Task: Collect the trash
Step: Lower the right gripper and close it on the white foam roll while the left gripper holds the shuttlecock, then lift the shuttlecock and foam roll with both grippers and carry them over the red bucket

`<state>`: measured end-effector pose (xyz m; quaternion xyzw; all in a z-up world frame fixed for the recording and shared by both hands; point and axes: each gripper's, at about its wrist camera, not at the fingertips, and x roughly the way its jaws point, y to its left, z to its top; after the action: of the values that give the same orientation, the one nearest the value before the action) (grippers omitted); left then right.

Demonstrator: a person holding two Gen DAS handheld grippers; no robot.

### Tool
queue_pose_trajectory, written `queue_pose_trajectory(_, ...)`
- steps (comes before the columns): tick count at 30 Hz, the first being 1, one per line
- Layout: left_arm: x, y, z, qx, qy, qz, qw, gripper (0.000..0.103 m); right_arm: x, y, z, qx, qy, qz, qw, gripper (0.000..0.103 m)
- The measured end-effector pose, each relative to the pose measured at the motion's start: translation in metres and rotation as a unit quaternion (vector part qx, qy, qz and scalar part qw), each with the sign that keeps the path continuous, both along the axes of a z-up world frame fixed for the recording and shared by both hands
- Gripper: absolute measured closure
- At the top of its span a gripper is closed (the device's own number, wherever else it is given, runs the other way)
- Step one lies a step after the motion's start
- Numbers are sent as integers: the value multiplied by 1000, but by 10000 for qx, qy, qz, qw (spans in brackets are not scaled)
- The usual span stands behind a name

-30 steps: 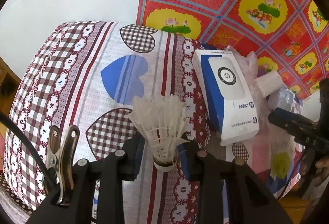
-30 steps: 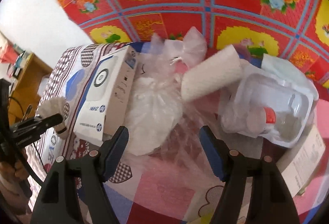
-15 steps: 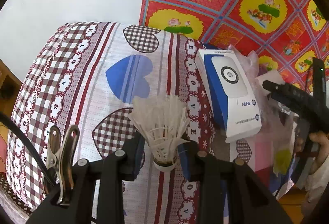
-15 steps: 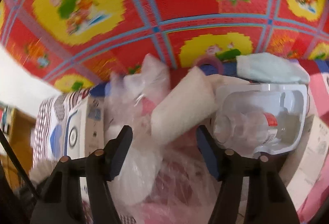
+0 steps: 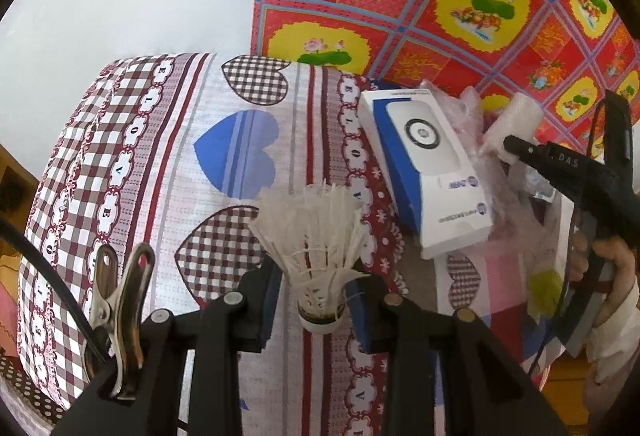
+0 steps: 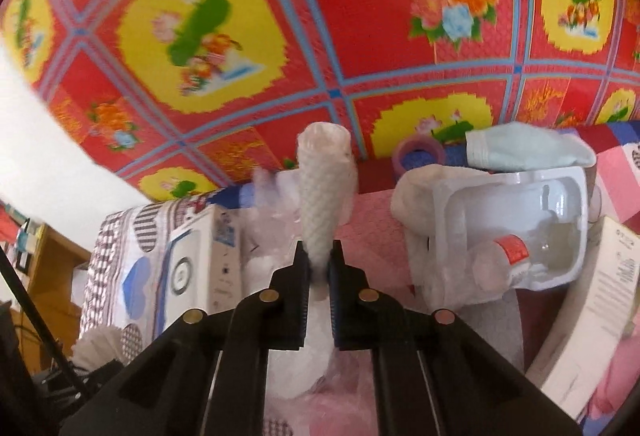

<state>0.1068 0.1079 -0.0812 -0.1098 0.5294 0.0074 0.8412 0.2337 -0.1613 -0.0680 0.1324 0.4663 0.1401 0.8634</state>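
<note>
My left gripper (image 5: 314, 300) is shut on the base of a white feather shuttlecock (image 5: 316, 248), held over the heart-patterned tablecloth (image 5: 160, 176). In the right wrist view, my right gripper (image 6: 318, 256) has its jaws closing, and the pads press on the lower end of a white foam net sleeve (image 6: 324, 188). The sleeve stands up between the fingers, clear of the pile of clear plastic bags (image 6: 272, 236). The left wrist view shows the right gripper (image 5: 516, 146) at the right, in a person's hand (image 5: 612, 268), with the foam sleeve (image 5: 516, 116) at its tip.
A white and blue box (image 5: 428, 172) lies beside the bags. A clear plastic tray (image 6: 576, 196) with a red-labelled bottle, a pale cloth (image 6: 524, 152), a purple ring (image 6: 418, 156) and a white carton (image 6: 592, 324) sit to the right. Red floral cloth (image 6: 360, 36) hangs behind.
My right gripper went from wide open over the bags to shut on the foam sleeve, which now points upward. The left gripper and shuttlecock have kept still.
</note>
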Motion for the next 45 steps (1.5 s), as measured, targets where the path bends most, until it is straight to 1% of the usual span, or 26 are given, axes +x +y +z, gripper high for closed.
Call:
queue_pose_trajectory(4, -2, -6, 8, -138, -88, -98, 9998, 71, -20, -2, 17, 37, -153, 153, 9998, 93)
queue_pose_trajectory(7, -6, -13, 16, -203, -148, -213, 9995, 71, -34, -4, 27, 100, -163, 211, 9996, 93)
queue_pose_trajectory(12, -11, -27, 27, -153, -242, -298, 9991, 71, -60, -3, 33, 233, -181, 365, 9989, 93)
queue_pose_trajectory(19, -23, -49, 42, -21, -402, -315, 9987, 71, -93, -6, 36, 180, -170, 609, 9978, 93)
queue_pose_trajectory(23, -33, -65, 49, -9, -478, -351, 9982, 71, -115, -19, 36, 134, -177, 706, 9973, 93)
queue_pose_trajectory(27, -43, -81, 57, -19, -573, -383, 9976, 71, -134, -38, 37, 133, -169, 687, 9974, 93)
queue_pose_trajectory(32, -59, -107, 74, 25, -730, -479, 9962, 71, -158, -60, 42, 109, -179, 712, 9972, 93)
queue_pose_trajectory(38, -72, -139, 92, 43, -828, -628, 9946, 71, -181, -87, 48, 176, -219, 649, 9975, 93)
queue_pose_trajectory(43, -82, -171, 97, 73, -895, -814, 9926, 71, -199, -114, 52, 197, -293, 513, 9981, 93)
queue_pose_trajectory(45, -85, -182, 98, 24, -903, -877, 9921, 71, -206, -125, 54, 219, -340, 436, 9982, 93)
